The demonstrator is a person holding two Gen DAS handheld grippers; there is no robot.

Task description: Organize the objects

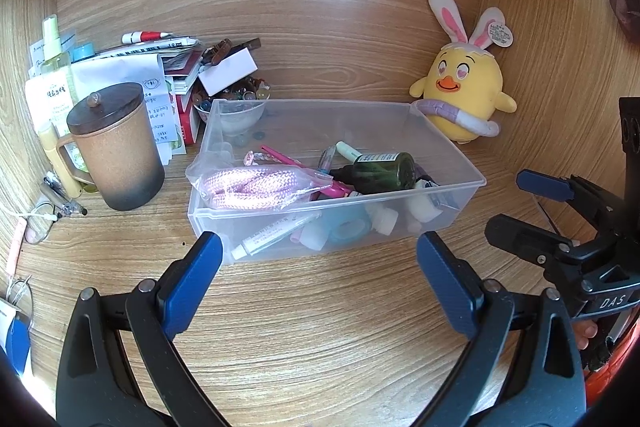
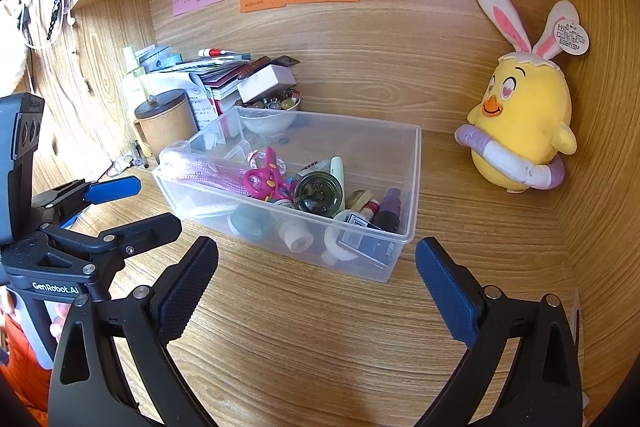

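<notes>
I have both grippers hovering over the bare desk, short of the clear plastic box [image 1: 440, 195]. My left gripper [image 1: 320, 267] is spread wide with nothing between its fingers, and my right gripper [image 2: 316, 271] is just as wide and just as empty. From the left camera the box sits at twelve o'clock, just past the fingertips; from the right camera it lies at about eleven o'clock. It already holds a bagged pink rope [image 1: 256, 187], a dark green bottle [image 1: 380, 169], pink scissors [image 2: 262, 181] and small tubes.

I judge that the loose things left to gather are the pile at ten o'clock in the left view: the lidded mug [image 1: 116, 147], papers, and a bowl of marbles [image 2: 272, 115] just behind the box. The yellow plush chick [image 2: 520, 131] leans against the wall at two o'clock on the right.

To do this well I'd pick one item, come in low, and keep the other gripper clear of the thin box wall so I don't shove it.
</notes>
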